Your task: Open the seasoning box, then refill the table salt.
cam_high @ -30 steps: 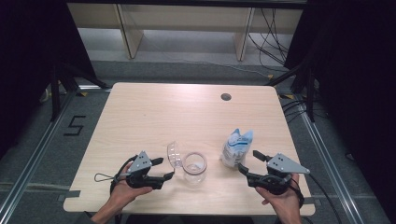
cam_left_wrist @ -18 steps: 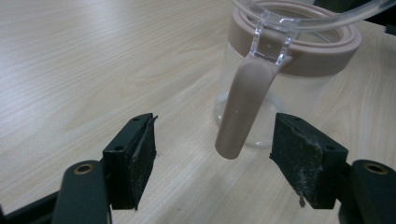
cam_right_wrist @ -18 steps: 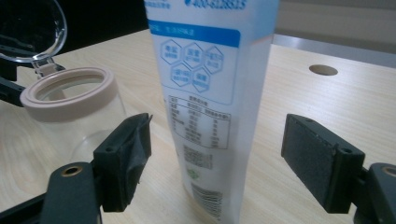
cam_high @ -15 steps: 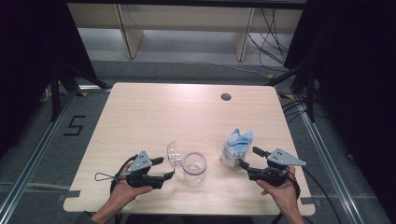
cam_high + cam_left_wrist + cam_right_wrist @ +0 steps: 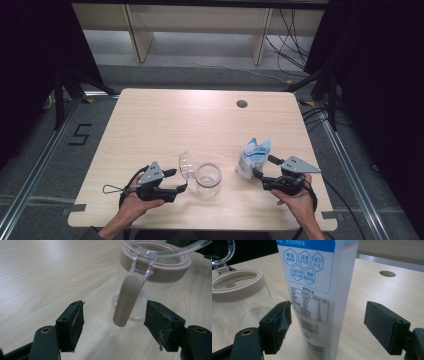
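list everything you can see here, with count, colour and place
jar: 1, clear glass with a tan collar, near edge of the table, between the two tools
lid: 1, clear, hinged open at the jar's left
bag: 1, white and blue with print, upright, right of the jar
table: 1, light wood, with a round hole near its far right
left tool: 1, black, open, jaws either side of the jar's tan clasp, not touching
right tool: 1, black, open, jaws around the bag
hands: 2, at the near edge
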A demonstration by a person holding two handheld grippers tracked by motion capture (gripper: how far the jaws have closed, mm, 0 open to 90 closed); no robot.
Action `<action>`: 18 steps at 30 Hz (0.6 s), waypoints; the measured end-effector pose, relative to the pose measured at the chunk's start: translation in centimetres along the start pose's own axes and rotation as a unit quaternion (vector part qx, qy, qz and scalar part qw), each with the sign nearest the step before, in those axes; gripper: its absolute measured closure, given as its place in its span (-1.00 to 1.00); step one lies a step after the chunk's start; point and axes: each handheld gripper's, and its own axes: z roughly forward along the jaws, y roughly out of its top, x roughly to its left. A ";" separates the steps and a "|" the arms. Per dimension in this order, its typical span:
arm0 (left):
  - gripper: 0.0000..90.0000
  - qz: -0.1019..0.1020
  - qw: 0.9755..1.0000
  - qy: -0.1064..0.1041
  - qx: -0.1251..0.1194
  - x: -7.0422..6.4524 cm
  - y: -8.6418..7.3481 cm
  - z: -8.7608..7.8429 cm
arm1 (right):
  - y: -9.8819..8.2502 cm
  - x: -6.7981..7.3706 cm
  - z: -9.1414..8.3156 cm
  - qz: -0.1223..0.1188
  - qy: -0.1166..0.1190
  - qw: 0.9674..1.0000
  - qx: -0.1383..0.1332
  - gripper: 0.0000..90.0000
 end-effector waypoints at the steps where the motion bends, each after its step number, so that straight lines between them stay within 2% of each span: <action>1: -0.29 0.002 1.000 0.000 -0.001 0.0 0.0 0.0 | 0.0 0.1 0.0 0.009 -0.002 1.000 0.001 -0.50; 2: -0.29 -0.002 1.000 -0.001 0.000 -0.1 0.0 0.1 | 0.0 0.0 0.2 0.002 -0.002 1.000 -0.001 -0.51; 3: -0.29 0.004 1.000 -0.002 0.000 -0.1 0.1 0.1 | 0.0 0.0 0.3 0.001 0.002 1.000 0.001 -0.52; 4: -0.29 0.003 1.000 0.002 0.001 -0.1 0.1 0.1 | 0.0 0.1 0.3 0.011 0.003 1.000 0.008 -0.52; 6: -0.29 0.003 1.000 0.003 0.001 -0.2 0.2 0.2 | 0.0 0.0 0.7 -0.002 0.006 1.000 -0.001 -0.54; 7: -0.28 0.004 1.000 0.001 -0.001 -0.2 0.2 0.2 | 0.0 0.0 0.7 -0.001 0.009 1.000 -0.003 -0.54; 8: -0.28 0.002 1.000 0.002 -0.001 -0.3 0.2 0.2 | 0.1 0.1 0.7 -0.004 0.005 1.000 0.003 -0.54; 9: -0.28 0.003 1.000 0.003 0.001 -0.3 0.2 0.2 | 0.0 0.2 0.9 -0.003 0.000 1.000 -0.004 -0.56; 11: -0.28 0.002 1.000 0.002 -0.003 -0.3 0.2 0.2 | 0.1 0.1 0.9 -0.011 0.007 1.000 0.007 -0.58; 13: -0.28 0.007 1.000 0.002 -0.003 -0.2 0.2 0.2 | 0.1 0.1 1.2 -0.014 0.003 1.000 0.003 -0.59; 14: -0.27 0.003 1.000 0.004 -0.002 -0.2 0.2 0.2 | 0.1 0.1 1.3 -0.012 0.005 1.000 0.001 -0.60; 15: -0.27 0.003 1.000 0.004 -0.002 -0.2 0.2 0.2 | 0.1 -0.1 1.5 -0.028 0.005 1.000 -0.008 -0.60; 17: -0.27 0.005 1.000 0.002 -0.003 -0.2 0.2 0.2 | 0.1 0.2 1.4 -0.015 0.006 1.000 0.001 -0.62; 18: -0.27 0.006 1.000 0.000 -0.003 -0.2 0.2 0.2 | 0.1 0.2 1.6 -0.017 0.006 1.000 -0.001 -0.62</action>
